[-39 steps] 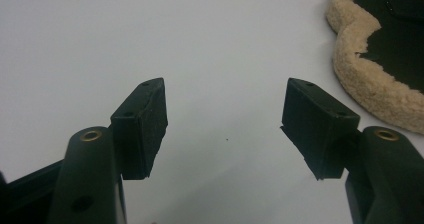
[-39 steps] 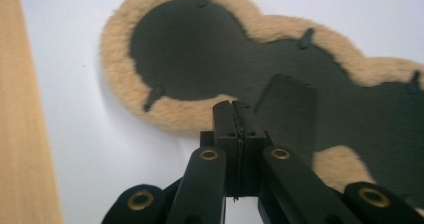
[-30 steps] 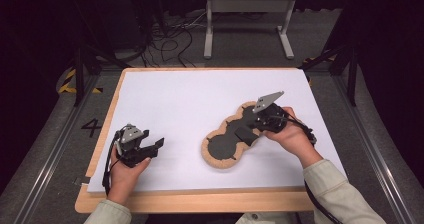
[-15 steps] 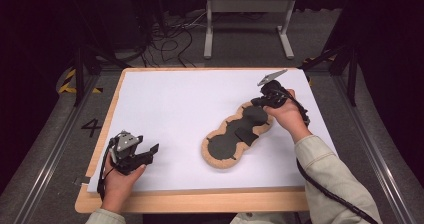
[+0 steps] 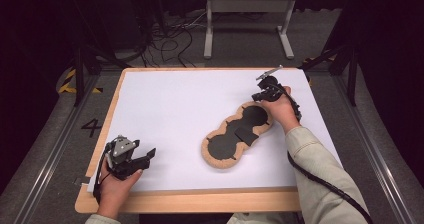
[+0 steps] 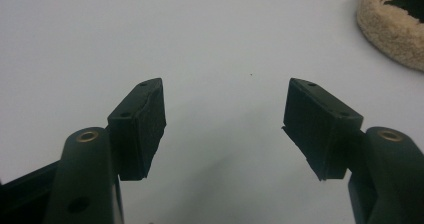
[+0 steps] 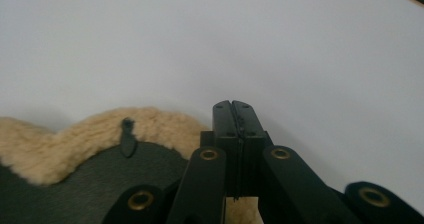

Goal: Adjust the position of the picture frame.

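A three-lobed pad (image 5: 235, 136), black on top with a tan fleece rim, lies slantwise on the white sheet right of the middle. My right gripper (image 5: 257, 98) is at the pad's far right end. Its jaws are shut flat against each other (image 7: 234, 115) just over the fleece rim (image 7: 75, 139), and I see nothing between them. A small black tab (image 7: 128, 136) sticks out of the rim to their left. My left gripper (image 5: 149, 154) rests at the near left of the sheet, apart from the pad. It stands open (image 6: 225, 119) over bare white, with the pad's fleece edge (image 6: 390, 29) at the upper right.
The white sheet (image 5: 175, 99) covers a wooden tabletop (image 5: 200, 201) whose edge shows in front. Beyond the table are a dark floor with cables (image 5: 165, 39) and a grey metal stand (image 5: 247, 14). A painted "4" (image 5: 91, 127) marks the floor at left.
My right hand has moved from over the pad's upper lobe to its far right end, farther up the sheet. The pad has stayed in place. The left gripper has barely shifted.
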`<state>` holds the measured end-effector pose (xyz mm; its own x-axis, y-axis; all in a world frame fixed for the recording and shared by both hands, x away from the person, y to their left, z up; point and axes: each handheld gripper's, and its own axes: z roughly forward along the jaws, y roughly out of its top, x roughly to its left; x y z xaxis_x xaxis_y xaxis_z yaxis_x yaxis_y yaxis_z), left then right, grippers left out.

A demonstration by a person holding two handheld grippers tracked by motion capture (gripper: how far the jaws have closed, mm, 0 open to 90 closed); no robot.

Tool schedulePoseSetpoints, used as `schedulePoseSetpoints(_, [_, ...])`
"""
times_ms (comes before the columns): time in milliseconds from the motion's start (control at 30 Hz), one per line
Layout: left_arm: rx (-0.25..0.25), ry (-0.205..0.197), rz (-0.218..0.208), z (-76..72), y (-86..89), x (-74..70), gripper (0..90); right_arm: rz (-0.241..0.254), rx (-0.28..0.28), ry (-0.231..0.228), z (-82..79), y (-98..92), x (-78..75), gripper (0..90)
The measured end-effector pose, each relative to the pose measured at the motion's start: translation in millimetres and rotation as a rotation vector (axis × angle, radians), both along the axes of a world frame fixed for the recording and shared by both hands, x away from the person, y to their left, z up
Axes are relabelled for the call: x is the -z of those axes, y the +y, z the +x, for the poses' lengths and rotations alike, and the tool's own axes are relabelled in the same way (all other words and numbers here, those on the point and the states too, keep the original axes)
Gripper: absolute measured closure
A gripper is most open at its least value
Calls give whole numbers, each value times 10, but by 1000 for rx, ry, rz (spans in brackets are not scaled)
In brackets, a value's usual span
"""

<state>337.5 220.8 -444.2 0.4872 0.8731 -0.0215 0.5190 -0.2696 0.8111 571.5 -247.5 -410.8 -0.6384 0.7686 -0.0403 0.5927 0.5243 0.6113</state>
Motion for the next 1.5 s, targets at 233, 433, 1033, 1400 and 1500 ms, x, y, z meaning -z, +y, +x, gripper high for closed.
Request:
schedulePoseSetpoints(233, [0, 6, 0, 5, 3, 12, 340, -7, 6, 23, 53, -15, 83, 900])
schedulePoseSetpoints(433, [6, 2, -2, 22, -20, 2, 339, -42, -10, 30, 12, -17, 65, 900])
schedulePoseSetpoints(1033, [70, 13, 0, 209, -242, -46, 420, -71, -64, 18, -494, -190, -65, 900])
schedulePoseSetpoints(1400, [190, 49, -22, 240, -326, -88, 762, -113, 71, 30, -450, -532, 27, 900])
schedulePoseSetpoints(1500, [198, 57, -35, 244, -337, -91, 840, -113, 68, 74, -464, -597, 124, 900])
